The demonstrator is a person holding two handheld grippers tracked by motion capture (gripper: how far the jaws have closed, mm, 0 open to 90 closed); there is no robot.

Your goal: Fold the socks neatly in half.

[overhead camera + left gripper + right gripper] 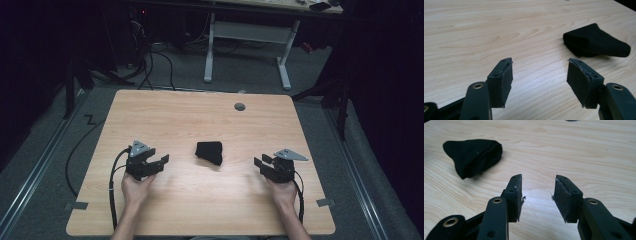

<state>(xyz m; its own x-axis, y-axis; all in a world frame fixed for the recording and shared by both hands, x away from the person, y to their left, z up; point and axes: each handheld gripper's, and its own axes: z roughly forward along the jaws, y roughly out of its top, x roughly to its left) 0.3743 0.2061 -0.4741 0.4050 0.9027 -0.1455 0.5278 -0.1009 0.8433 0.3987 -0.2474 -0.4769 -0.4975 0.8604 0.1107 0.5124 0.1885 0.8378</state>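
Observation:
A folded black piece of cloth (209, 152) lies on the wooden table (200, 115) near its middle. My left gripper (161, 161) hovers to the left of it, jaws open with nothing between them; in the left gripper view (540, 75) the cloth (596, 41) lies ahead to the right. My right gripper (260, 164) is held to the right of the cloth, also open and empty; in the right gripper view (537, 192) the cloth (472, 156) lies ahead to the left. Both grippers stand apart from the cloth.
A round cable hole (240, 106) sits near the table's far edge. Beyond the table stand a white desk frame (247, 35) and loose cables (150, 65) on the floor. Bare tabletop surrounds the cloth on all sides.

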